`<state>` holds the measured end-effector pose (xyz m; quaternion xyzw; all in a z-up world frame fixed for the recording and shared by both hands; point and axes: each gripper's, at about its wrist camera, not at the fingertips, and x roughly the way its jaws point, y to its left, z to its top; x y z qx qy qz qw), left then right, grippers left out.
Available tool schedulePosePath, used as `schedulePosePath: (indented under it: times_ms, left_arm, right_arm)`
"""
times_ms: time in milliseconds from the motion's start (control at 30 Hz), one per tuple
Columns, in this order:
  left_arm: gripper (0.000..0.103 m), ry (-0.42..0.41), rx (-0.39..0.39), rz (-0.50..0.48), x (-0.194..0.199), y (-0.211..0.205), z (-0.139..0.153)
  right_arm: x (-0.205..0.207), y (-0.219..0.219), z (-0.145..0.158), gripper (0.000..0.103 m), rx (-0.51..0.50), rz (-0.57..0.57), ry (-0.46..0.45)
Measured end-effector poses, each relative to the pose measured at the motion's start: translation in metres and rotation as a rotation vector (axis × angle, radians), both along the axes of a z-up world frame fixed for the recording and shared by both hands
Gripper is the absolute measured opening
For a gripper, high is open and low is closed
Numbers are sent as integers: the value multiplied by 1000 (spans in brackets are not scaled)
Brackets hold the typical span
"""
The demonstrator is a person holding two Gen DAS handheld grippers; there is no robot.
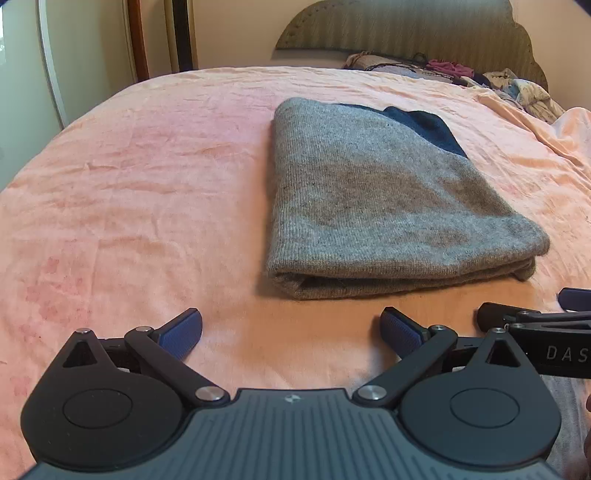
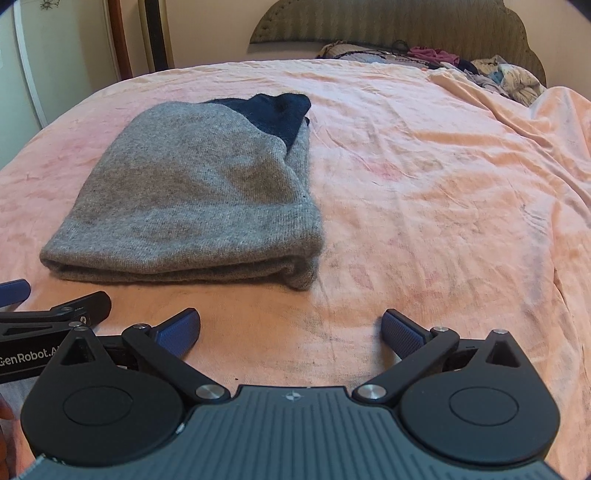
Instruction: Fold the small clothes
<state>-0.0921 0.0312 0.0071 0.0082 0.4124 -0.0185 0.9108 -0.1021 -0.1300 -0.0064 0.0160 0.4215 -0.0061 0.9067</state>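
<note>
Pink-sheeted bed (image 1: 147, 177) bearing folded grey garment (image 1: 369, 199), clothes heap (image 1: 517, 88) beyond.

The pink bedspread (image 1: 129, 192) lies bare and nearly flat to the left of the folded grey garment (image 1: 376, 206), an open lane running toward the head of the bed. To the garment's right the cover (image 2: 424, 192) is also bare, though it rumples into raised folds (image 2: 535, 140) near the far right edge. A narrow strip of bare cover separates the garment's near fold from both tools. The left tool (image 1: 291, 332) and right tool (image 2: 291, 332) hover side by side, close together (each juts into the other's view), both with jaws spread wide. A heap of loose clothes (image 2: 480, 70) crowds the headboard (image 2: 388, 22).
</note>
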Motion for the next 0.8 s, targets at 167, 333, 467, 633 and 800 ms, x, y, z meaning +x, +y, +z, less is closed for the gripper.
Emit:
schedulePosePath:
  times_ms: [167, 333, 467, 633, 800]
  left_arm:
    - [103, 26, -3, 2, 3, 0, 2]
    - [103, 37, -5, 9, 7, 1, 3]
    - [103, 53, -8, 16, 10, 1, 4]
    - [103, 38, -19, 17, 9, 3, 3]
    - [103, 22, 7, 9, 9, -1, 2]
  right_arm:
    - [2, -1, 0, 103, 5, -4, 17]
    - [6, -1, 2, 103, 13, -17, 37]
    - [8, -2, 2, 103, 15, -27, 45]
    - [11, 0, 1, 103, -6, -2, 56]
    - [11, 0, 2, 103, -10, 0, 57]
